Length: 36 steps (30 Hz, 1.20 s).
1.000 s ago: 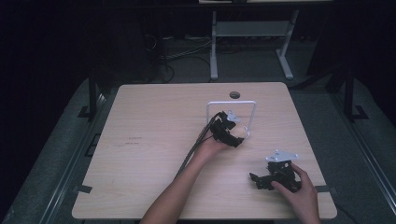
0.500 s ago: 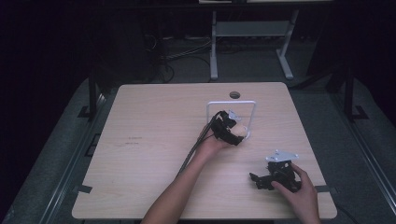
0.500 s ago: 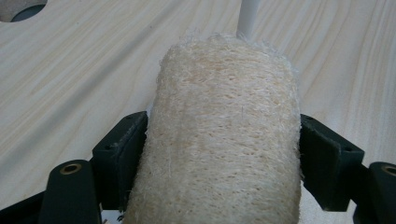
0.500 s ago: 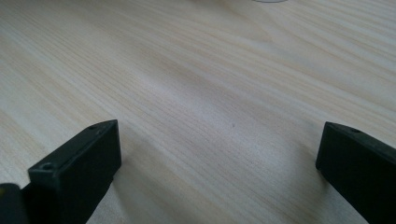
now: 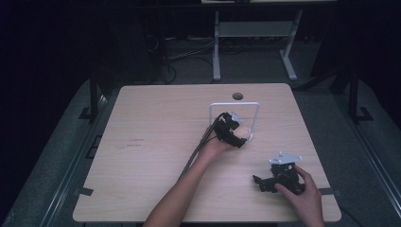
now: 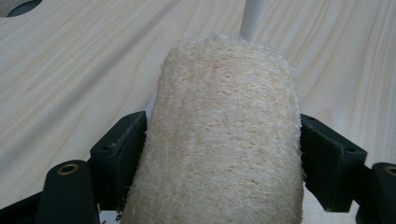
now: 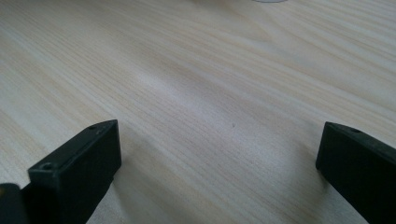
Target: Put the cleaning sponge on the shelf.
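Observation:
A pale, fibrous loofah roll point(image 6: 224, 116) sits between the black jaws of my left gripper point(image 6: 224, 154), touching both pads. Those jaws have just been opening a little, with the roll still between them. In the high view the left gripper point(image 5: 239, 135) holds the loofah point(image 5: 243, 132) low at the base of a white wire frame point(image 5: 234, 104) standing on the table. One white rod of the frame point(image 6: 252, 18) rises just behind the roll. My right gripper point(image 5: 259, 184) rests near the table's front right, its jaws wide apart over bare wood point(image 7: 219, 154).
The light wooden table point(image 5: 156, 142) has a round cable hole point(image 5: 237, 96) near its far edge, behind the frame. Black cables point(image 5: 194, 153) trail from the left gripper along the forearm. Dark floor and a white desk leg frame point(image 5: 216, 47) lie beyond the table.

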Motion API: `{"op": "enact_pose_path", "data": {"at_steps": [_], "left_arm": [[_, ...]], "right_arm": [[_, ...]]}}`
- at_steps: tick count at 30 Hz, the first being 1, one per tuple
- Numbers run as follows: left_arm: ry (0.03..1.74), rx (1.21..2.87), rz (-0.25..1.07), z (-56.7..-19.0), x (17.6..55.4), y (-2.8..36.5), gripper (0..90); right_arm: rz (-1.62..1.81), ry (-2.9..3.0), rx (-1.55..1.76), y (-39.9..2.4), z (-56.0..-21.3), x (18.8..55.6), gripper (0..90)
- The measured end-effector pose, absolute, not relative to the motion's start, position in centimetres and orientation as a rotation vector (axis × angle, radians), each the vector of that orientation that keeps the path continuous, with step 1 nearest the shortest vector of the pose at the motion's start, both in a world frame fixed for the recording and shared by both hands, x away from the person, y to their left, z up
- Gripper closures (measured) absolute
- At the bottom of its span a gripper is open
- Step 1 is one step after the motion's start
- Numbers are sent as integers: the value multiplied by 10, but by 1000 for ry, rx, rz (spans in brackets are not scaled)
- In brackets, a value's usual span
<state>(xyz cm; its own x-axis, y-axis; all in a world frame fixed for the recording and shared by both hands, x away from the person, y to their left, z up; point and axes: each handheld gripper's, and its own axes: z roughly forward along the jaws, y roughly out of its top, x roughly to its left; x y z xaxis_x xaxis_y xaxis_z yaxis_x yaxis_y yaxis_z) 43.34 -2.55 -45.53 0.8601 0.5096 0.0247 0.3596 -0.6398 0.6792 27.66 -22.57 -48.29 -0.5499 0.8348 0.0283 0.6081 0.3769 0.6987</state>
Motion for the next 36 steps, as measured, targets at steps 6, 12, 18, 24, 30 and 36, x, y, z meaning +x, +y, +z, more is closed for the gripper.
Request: {"op": "enact_pose_path", "data": {"at_steps": [6, 12, 18, 24, 30, 36], "left_arm": [[627, 2320, 292, -453, 433, -26, 186], [632, 2298, 309, -448, 431, -23, 185], [636, 2284, 325, -443, 428, -21, 188], [636, 2266, 342, -440, 423, -19, 194], [628, 2245, 364, -434, 419, -16, 221], [619, 2233, 380, -429, 414, -11, 247]], "right_arm": [[963, 2312, 1263, -226, -483, 277, 0], [966, 2312, 1263, -226, -483, 277, 0], [965, 2312, 1262, -226, -483, 277, 0], [965, 2312, 1263, -226, -483, 277, 0], [963, 2312, 1263, -226, -483, 277, 0], [969, 2313, 1263, -225, -483, 277, 0]]}}
